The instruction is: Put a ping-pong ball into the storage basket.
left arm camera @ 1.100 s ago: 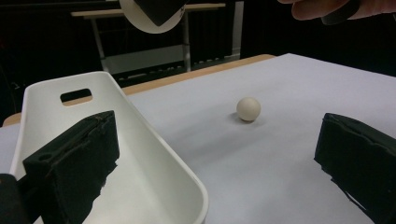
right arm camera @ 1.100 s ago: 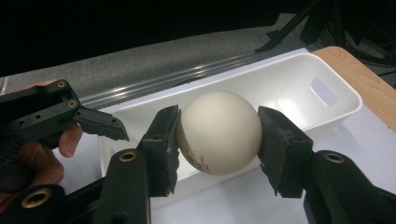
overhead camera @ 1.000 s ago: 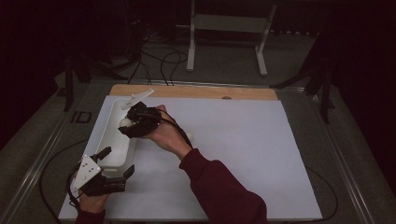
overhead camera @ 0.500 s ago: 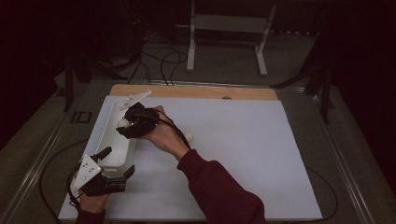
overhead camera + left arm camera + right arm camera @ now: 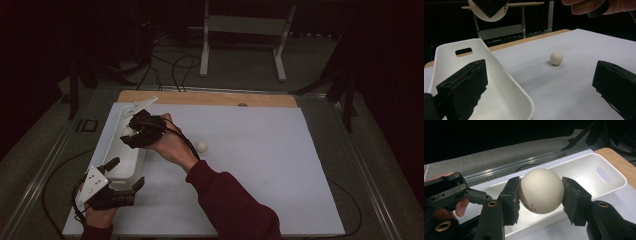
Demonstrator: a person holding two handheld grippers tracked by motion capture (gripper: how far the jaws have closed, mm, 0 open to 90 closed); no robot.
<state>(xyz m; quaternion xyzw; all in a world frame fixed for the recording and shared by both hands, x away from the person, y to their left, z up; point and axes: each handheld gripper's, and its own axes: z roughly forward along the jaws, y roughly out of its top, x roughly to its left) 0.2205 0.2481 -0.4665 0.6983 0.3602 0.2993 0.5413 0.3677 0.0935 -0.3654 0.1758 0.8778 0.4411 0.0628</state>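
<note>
White ball [image 5: 541, 191] pinched in the right gripper [image 5: 541, 195] hovers over the empty tray [image 5: 584, 170]; another ball [image 5: 201, 146] waits on the table, left gripper [image 5: 539, 95] spread astride the tray wall.

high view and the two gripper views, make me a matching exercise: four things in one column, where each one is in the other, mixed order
Things:
1. held ball
2. loose ball
3. white tray
4. left gripper

Places or states:
A. lying alone on the white sheet, right of the tray
B. clamped between the right gripper's pads, above the tray
C. jaws apart at the tray's near end, one inside the tray, one outside
D. along the left edge of the white sheet

Pairs: 1-B, 2-A, 3-D, 4-C
</note>
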